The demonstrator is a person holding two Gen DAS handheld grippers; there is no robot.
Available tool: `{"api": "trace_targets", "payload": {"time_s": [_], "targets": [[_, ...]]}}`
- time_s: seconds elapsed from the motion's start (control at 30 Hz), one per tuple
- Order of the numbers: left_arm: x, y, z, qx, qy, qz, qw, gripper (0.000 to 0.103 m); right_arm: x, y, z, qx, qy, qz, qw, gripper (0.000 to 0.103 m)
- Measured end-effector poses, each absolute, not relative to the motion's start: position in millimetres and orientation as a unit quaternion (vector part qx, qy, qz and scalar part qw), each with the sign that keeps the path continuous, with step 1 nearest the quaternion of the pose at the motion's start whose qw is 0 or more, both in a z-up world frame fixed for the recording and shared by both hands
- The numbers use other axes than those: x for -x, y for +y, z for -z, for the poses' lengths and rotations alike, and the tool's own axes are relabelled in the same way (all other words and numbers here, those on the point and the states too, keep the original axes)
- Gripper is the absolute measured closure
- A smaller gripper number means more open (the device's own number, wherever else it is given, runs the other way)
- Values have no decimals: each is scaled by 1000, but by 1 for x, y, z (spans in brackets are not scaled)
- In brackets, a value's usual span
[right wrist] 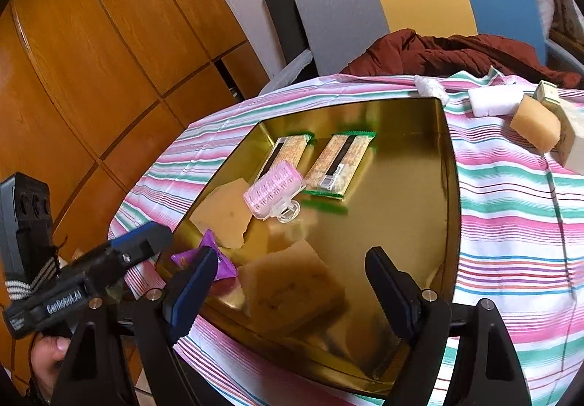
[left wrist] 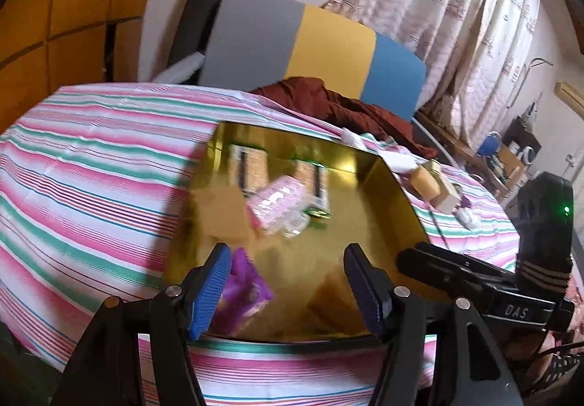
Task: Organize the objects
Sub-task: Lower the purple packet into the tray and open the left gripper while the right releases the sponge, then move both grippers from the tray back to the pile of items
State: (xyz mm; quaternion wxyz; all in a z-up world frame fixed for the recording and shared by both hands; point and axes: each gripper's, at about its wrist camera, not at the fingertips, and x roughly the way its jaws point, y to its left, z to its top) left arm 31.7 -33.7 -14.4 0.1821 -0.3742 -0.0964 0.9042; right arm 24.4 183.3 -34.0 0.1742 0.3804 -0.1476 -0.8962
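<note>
Pink brush point(right wrist: 274, 191), handle toward camera, lengthwise

My left hand-held gripper point(left wrist: 288, 282) tilts downward, its blue-padded jaws spread apart with nothing pressed between them. My right hand-held gripper point(right wrist: 292, 292) tilts down likewise, jaws wide and empty. My left hand point(right wrist: 47, 358) grasps its handle, fingers curled.
</note>
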Motion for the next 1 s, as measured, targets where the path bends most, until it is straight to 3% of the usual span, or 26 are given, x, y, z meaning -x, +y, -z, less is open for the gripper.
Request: {"api": "trace_targets", "payload": {"time_s": [0.4,1.0], "targets": [[-32,16,13,384,-72,-890,235,38,-30,221,28,-359,-176,907,132,19],[-38,118,11,404,0,-857,320,38,-50,348,39,-333,-224,916,-14,19]]}}
